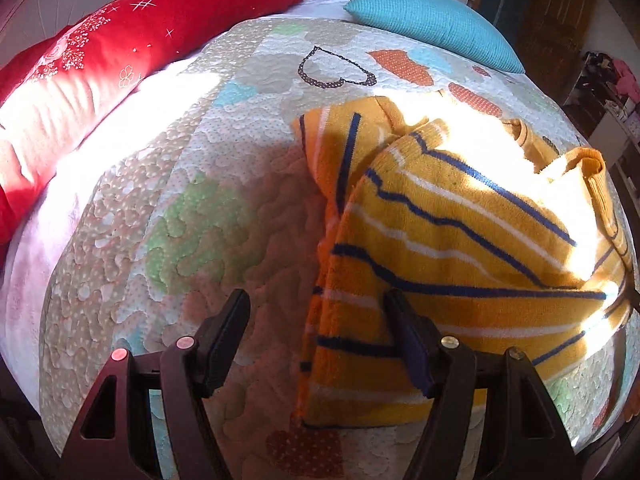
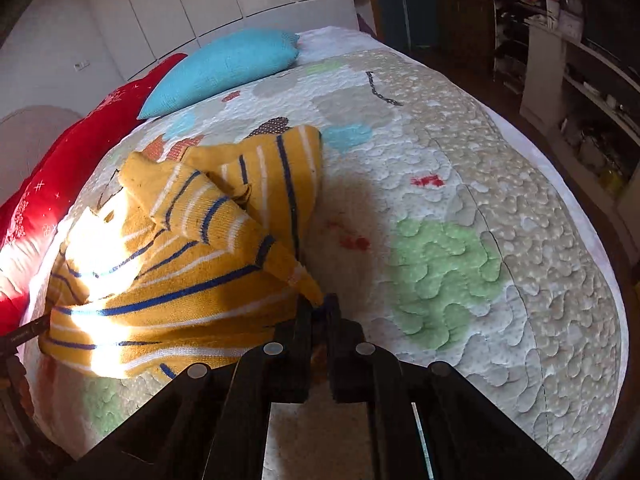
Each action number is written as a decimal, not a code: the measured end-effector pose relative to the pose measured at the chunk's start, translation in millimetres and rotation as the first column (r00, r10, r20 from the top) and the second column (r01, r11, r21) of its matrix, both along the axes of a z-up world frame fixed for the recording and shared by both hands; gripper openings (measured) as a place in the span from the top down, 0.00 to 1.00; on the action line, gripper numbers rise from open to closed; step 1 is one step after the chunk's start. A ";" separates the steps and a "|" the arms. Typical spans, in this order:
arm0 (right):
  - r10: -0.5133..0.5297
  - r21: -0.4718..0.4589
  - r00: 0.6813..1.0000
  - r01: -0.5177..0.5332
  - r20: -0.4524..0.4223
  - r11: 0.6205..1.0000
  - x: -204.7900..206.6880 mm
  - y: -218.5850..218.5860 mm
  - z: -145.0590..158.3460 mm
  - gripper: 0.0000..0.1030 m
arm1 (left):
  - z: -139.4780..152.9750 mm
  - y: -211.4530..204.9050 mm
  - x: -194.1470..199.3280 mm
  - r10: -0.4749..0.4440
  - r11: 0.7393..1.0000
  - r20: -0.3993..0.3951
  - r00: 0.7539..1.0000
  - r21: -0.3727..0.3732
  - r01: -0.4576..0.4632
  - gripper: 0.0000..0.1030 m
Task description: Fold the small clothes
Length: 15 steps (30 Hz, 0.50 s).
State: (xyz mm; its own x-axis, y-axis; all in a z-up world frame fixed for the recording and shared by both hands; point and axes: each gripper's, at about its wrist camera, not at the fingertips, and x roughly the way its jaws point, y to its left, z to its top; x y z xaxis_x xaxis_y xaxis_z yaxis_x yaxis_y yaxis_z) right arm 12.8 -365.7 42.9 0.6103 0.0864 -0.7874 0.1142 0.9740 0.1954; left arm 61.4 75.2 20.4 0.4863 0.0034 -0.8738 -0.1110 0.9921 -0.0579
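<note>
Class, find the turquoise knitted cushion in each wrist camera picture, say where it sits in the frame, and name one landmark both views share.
Left wrist view: the turquoise knitted cushion lies at the top, right of centre, on the bed's far end.
Right wrist view: the cushion lies upper left, above the yellow striped knitted garment.
Shared landmark: the long red embroidered pillow beside the cushion.
</note>
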 end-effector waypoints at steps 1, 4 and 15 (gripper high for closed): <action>0.007 -0.008 1.000 -0.007 0.004 1.000 -0.8 0.6 2.1 0.94 | -1.5 -0.1 0.6 0.002 1.000 -0.003 1.000 -0.001 -0.002 0.33; 0.001 -0.046 0.999 0.001 0.043 0.999 -5.6 10.3 17.3 0.82 | -4.1 -1.1 -0.7 0.016 1.000 -0.001 1.000 -0.012 -0.016 0.33; 0.283 0.096 0.953 -0.294 0.110 0.951 48.5 105.6 33.4 0.82 | -9.9 1.8 -5.3 0.023 0.999 0.035 0.999 -0.035 -0.021 0.27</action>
